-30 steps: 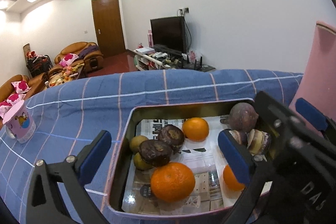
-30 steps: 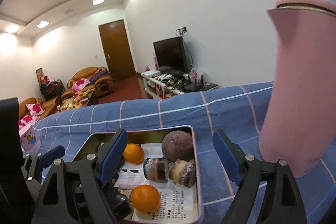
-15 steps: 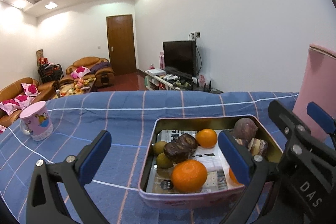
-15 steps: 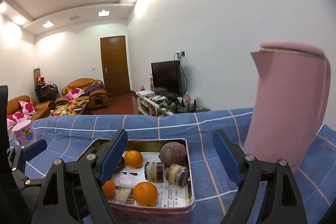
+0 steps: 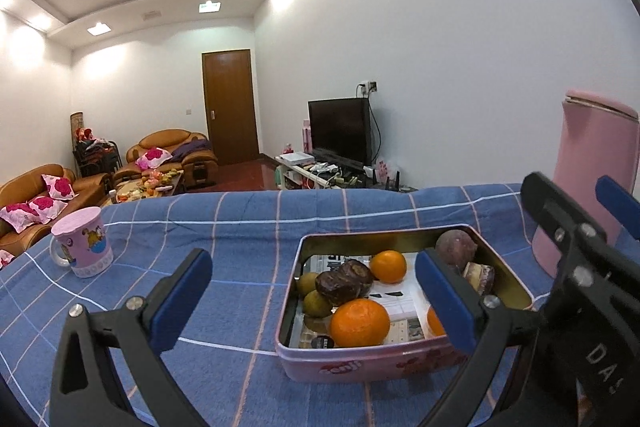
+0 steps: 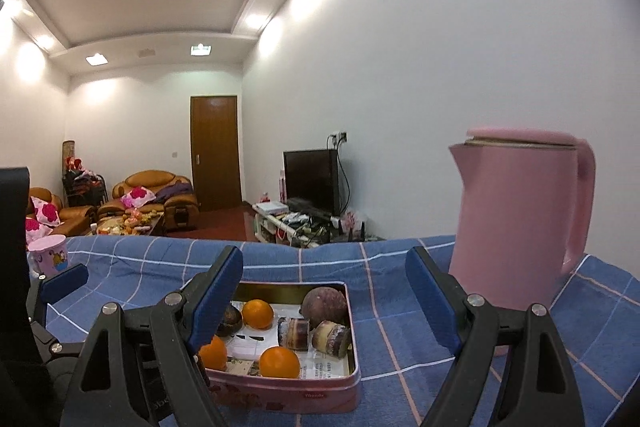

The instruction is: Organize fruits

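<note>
A pink tin point(image 5: 360, 363) sits on the blue checked cloth point(image 5: 224, 235). In it lie three oranges point(image 5: 359, 322), two dark halved fruits point(image 5: 344, 283), two small green fruits point(image 5: 316, 303), one round purple fruit point(image 5: 455, 247) and two cut pieces point(image 6: 312, 335). One mug point(image 5: 82, 247) stands at left, one pink kettle point(image 6: 520, 227) at right. The left gripper point(image 5: 316, 307) and right gripper point(image 6: 324, 303) both hover with jaws wide, holding nothing.

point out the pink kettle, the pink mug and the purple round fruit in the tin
pink kettle point(image 6: 516, 223), right wrist view, middle of its body
pink mug point(image 5: 86, 245), left wrist view, its printed side
purple round fruit point(image 6: 324, 302), right wrist view, its upper face
</note>
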`<state>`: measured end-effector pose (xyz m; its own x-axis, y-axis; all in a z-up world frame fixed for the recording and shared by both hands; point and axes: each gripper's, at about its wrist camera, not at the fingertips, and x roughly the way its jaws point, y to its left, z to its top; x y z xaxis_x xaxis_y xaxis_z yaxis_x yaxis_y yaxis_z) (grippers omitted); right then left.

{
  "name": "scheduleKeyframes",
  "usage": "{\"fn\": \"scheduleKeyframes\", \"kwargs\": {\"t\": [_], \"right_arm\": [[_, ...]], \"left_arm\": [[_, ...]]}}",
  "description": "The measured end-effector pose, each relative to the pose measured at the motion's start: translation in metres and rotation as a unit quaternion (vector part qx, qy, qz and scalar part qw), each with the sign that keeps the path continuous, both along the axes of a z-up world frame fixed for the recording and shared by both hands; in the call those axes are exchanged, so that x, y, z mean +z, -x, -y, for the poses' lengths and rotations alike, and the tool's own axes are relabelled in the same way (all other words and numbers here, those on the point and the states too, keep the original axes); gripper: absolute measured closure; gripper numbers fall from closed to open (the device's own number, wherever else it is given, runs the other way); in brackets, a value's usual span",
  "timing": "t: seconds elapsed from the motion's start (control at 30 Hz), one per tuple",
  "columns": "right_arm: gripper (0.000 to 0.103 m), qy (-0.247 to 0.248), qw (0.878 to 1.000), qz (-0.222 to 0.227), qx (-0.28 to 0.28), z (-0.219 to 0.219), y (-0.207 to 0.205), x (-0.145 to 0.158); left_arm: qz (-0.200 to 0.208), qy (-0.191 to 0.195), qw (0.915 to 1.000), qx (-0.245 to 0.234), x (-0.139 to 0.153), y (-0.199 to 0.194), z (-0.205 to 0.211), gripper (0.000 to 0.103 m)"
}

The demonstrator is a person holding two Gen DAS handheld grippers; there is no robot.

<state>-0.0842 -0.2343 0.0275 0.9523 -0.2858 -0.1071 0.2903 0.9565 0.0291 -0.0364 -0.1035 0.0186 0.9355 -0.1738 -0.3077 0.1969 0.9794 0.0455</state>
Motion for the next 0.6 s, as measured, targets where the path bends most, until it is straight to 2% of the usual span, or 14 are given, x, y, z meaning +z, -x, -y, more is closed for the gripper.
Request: {"fn": "scheduleKeyframes", "kwargs": {"t": [0.13, 0.6], "right_arm": [[0.015, 0.002, 1.000, 0.010, -0.007, 0.0000, 0.0046, 0.0009], [0.014, -0.004, 1.000, 0.012, -0.010, 0.0034, 0.0072, 0.0014]], "left_arm": [[0.000, 0.001, 1.0000, 0.001, 0.0003, 0.0001, 0.0002, 0.000], [0.002, 0.000, 1.0000, 0.002, -0.0010, 0.0014, 0.0012, 0.000]]}}
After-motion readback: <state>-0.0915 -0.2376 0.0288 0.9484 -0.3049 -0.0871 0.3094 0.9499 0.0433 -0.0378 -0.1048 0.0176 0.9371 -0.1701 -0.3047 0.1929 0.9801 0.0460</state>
